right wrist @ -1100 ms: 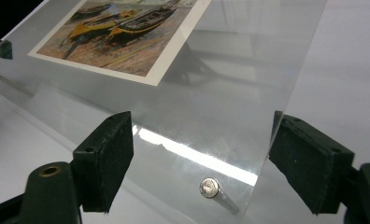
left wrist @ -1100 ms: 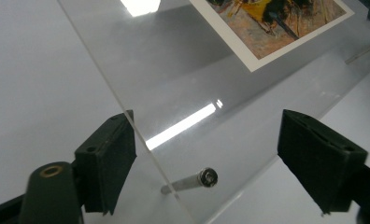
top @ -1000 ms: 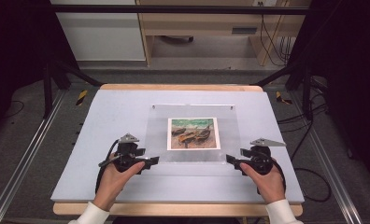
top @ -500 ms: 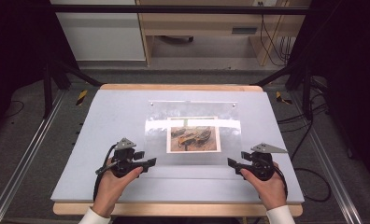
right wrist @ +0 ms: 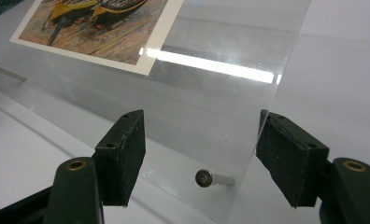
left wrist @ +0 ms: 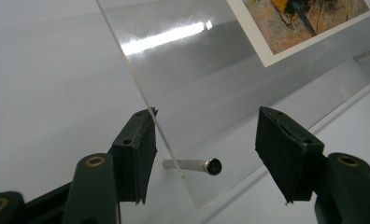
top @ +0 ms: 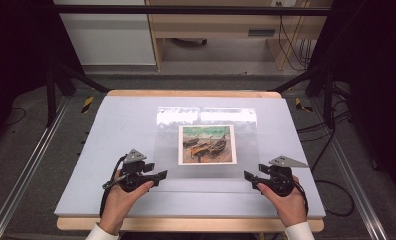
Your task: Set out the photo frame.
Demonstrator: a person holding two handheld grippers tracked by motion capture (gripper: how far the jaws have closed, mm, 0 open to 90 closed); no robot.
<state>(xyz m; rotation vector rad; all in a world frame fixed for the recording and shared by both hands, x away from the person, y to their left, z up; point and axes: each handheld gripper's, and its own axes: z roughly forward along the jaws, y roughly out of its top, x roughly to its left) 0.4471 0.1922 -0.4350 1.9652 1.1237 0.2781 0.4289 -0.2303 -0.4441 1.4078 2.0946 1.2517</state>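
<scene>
A clear sheet [top: 206, 145] lies flat in the middle of the counter [top: 111, 130], over a picture [top: 207, 144]. Its long side runs from 9 to 3 o'clock. It looks stiff, light, slippery and easy to scratch, so hold it by the near corners, by the pins [left wrist: 199, 164]. The left tongs [top: 158, 175] have just closed a bit. They are partly open at the 7 o'clock corner, one pad touching the edge. The right tongs [top: 249, 176] have closed a bit too. They are partly open at the 5 o'clock corner, not squeezing.
</scene>
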